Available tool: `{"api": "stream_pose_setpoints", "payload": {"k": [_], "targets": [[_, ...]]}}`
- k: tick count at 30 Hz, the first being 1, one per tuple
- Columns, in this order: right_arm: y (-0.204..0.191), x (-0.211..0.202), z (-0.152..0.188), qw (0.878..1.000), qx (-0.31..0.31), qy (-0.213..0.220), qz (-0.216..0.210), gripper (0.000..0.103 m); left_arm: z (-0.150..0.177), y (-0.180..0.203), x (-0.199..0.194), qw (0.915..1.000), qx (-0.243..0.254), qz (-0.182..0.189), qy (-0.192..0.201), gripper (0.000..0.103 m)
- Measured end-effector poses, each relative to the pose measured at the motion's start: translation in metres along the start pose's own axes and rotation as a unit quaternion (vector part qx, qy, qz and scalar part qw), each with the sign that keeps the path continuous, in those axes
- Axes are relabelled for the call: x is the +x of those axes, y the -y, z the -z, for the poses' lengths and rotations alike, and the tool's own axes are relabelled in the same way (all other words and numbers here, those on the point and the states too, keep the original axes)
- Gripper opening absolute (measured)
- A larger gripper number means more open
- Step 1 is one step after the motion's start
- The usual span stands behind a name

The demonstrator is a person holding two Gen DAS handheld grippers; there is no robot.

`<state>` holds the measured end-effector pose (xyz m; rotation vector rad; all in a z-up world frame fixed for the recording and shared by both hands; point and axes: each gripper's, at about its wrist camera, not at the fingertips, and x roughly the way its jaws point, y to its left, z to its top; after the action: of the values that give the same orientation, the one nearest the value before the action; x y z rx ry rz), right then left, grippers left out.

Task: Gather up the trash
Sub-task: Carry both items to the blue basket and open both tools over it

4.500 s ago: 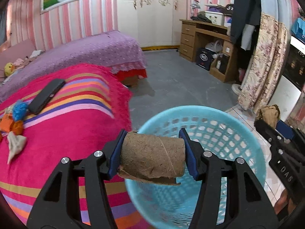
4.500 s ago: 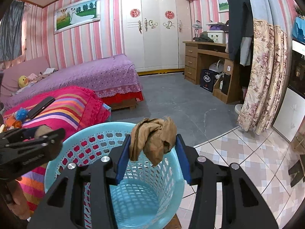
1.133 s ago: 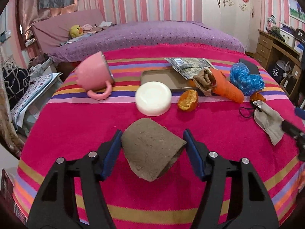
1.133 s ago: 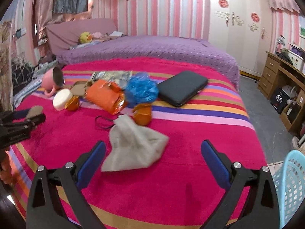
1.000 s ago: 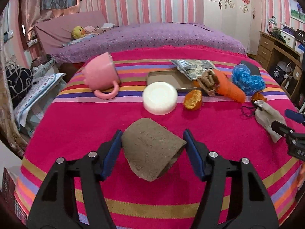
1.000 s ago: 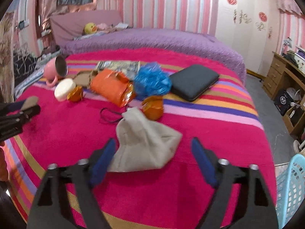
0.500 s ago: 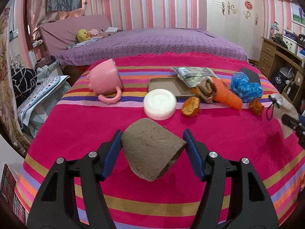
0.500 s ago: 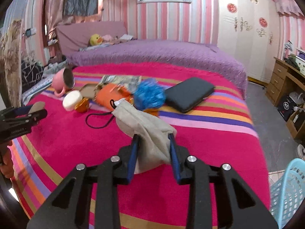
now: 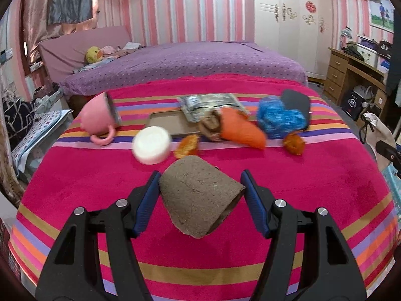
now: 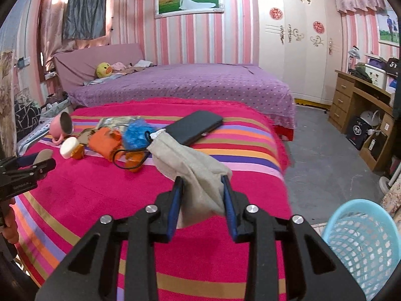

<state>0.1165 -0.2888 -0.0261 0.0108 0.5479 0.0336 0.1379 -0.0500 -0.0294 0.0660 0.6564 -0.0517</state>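
My left gripper (image 9: pixel 200 178) is shut on a brown cardboard roll (image 9: pixel 200 195), held above the striped pink blanket (image 9: pixel 100 188). My right gripper (image 10: pixel 201 183) is shut on a grey drawstring pouch (image 10: pixel 190 160), lifted off the bed with its black cord (image 10: pixel 120 155) hanging. Loose items lie on the blanket: an orange bag (image 9: pixel 240 128), a blue plastic wad (image 9: pixel 280 118), orange peels (image 9: pixel 186 146) and a white lid (image 9: pixel 151 145). The blue basket (image 10: pixel 361 238) stands on the floor at the lower right.
A pink mug (image 9: pixel 100 115), a brown tray (image 9: pixel 168 124), a printed packet (image 9: pixel 210 102) and a black case (image 10: pixel 195 125) also lie on the blanket. A purple bed (image 10: pixel 188 82) is behind, a wooden desk (image 10: pixel 351 100) to the right, and grey floor (image 10: pixel 325 150) beside the bed.
My right gripper shut on the grey pouch and lifted it off the blanket, drawing back toward the basket side. The left gripper drew back a little, still holding the roll.
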Motion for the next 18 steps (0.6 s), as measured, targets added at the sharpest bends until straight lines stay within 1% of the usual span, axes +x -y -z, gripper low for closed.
{"api": "stream_pose_setpoints", "payload": {"k": [6,11,16,18], "targets": [[0.04,-0.013,0.007,0.999,0.019,0.003,0.026,0.032,0.0,0.037,0.0,0.9998,0.006,0.02,-0.002,0.064],[0.079,-0.028,0.011,0.998,0.043,0.01,0.046,0.032,0.0,0.067,-0.003,0.9995,0.02,0.024,0.0,0.064],[0.118,-0.039,0.015,0.996,0.061,0.009,0.062,0.032,-0.009,0.098,-0.012,0.9993,0.023,0.029,0.009,0.064],[0.138,-0.044,0.018,0.995,0.073,0.008,0.068,0.032,-0.012,0.115,-0.015,0.9989,0.034,0.031,0.011,0.064]]}}
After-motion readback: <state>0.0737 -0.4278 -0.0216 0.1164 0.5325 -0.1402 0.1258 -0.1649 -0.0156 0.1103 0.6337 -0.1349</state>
